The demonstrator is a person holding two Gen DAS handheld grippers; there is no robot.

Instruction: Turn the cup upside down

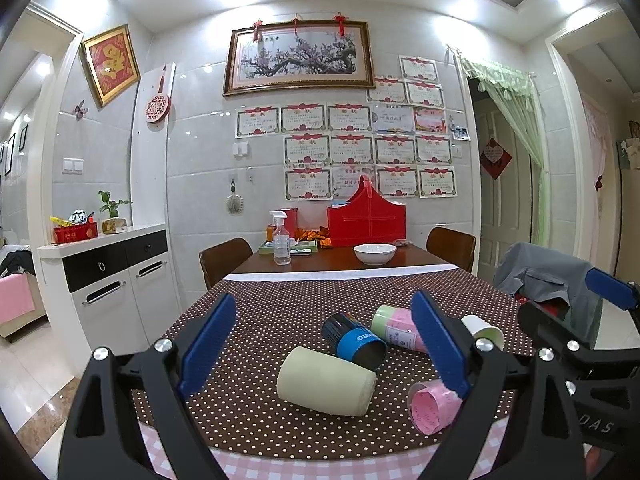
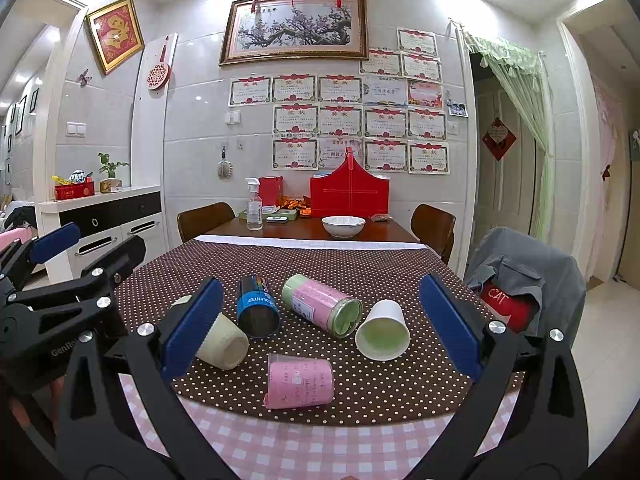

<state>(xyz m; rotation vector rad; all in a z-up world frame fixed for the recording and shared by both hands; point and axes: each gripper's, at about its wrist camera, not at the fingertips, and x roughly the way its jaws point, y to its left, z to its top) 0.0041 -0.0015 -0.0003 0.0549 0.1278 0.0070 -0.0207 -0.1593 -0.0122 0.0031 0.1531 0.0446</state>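
Cups — 5 of them — lie on their sides on my dotted tablecloth (image 2: 360, 264): cream cup (image 1: 326, 381), blue-banded can (image 2: 256, 306), green-pink jar (image 2: 320, 308), white paper cup (image 2: 383, 330) showing its green inside, pink cup (image 2: 300, 381). Left gripper (image 1: 324, 344) and right gripper (image 2: 320, 328) gape wide, holding nothing.

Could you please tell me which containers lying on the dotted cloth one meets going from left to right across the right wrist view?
Cream cup → blue-banded dark can → pink-papered clear cup → green-and-pink jar → white paper cup. All lie on their sides.
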